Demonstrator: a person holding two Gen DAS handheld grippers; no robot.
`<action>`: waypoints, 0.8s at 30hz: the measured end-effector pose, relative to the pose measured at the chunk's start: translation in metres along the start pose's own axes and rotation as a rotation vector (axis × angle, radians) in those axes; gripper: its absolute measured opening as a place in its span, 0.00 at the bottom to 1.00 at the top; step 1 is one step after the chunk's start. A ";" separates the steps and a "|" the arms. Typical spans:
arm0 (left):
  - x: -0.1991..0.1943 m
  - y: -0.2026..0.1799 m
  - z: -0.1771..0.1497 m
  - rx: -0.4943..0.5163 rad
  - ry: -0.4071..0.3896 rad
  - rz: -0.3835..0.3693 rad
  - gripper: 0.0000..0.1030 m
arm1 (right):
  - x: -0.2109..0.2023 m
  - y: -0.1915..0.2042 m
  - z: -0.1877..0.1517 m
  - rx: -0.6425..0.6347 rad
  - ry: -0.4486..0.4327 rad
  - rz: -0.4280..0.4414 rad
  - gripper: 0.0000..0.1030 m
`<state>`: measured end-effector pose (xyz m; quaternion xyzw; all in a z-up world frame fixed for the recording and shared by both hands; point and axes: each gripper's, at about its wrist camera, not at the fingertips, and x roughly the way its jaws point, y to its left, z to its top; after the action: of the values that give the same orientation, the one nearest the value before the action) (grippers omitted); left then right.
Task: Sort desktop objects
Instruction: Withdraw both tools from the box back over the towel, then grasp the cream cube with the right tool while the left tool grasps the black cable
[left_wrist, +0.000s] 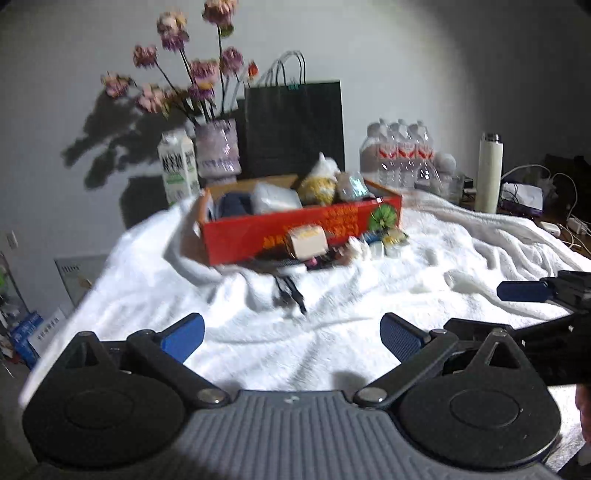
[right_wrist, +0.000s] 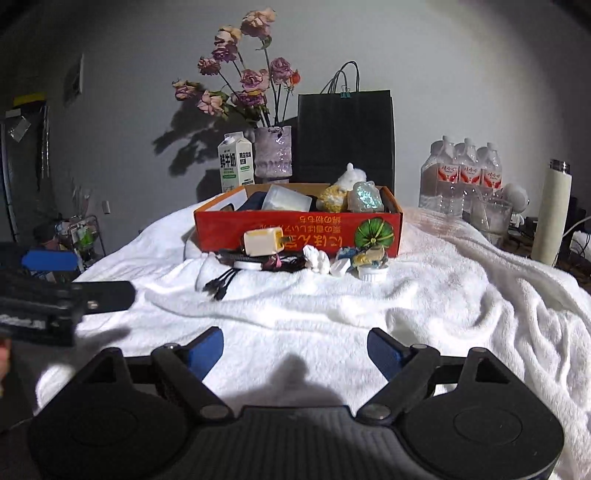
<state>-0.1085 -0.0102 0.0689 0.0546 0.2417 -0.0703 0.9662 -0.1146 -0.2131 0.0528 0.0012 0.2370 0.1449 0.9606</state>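
A red cardboard box (right_wrist: 295, 230) (left_wrist: 258, 236) stands on the white towel (right_wrist: 314, 314) (left_wrist: 332, 321), filled with a yellow plush, a glittery pouch (right_wrist: 365, 197) and a clear case. In front of it lie a cream charger plug (right_wrist: 260, 242) (left_wrist: 308, 242), black cables (right_wrist: 221, 282) (left_wrist: 290, 293), a small white figurine (right_wrist: 317, 260) and a little white jar (right_wrist: 373, 273). My right gripper (right_wrist: 295, 349) stands open over bare towel, well short of the clutter. My left gripper (left_wrist: 291, 334) is open too, nothing between its fingers. Each gripper shows at the edge of the other's view.
Behind the box stand a milk carton (right_wrist: 236, 166), a vase of dried flowers (right_wrist: 273, 155), a black paper bag (right_wrist: 345, 136), a pack of water bottles (right_wrist: 461, 173) and a white flask (right_wrist: 552, 214). Cables and chargers lie at the far right (left_wrist: 554, 221).
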 end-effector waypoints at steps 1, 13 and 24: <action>0.005 -0.002 -0.001 -0.003 0.016 0.002 1.00 | -0.001 0.000 -0.003 0.000 0.002 -0.002 0.82; 0.017 0.012 -0.015 -0.070 0.075 0.008 1.00 | 0.001 -0.009 -0.001 -0.003 0.013 -0.036 0.82; 0.085 0.048 0.021 -0.202 0.043 0.025 0.93 | 0.054 0.001 0.035 -0.070 0.004 -0.021 0.79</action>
<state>-0.0171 0.0248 0.0505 -0.0385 0.2676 -0.0321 0.9622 -0.0531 -0.1944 0.0597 -0.0352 0.2335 0.1433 0.9611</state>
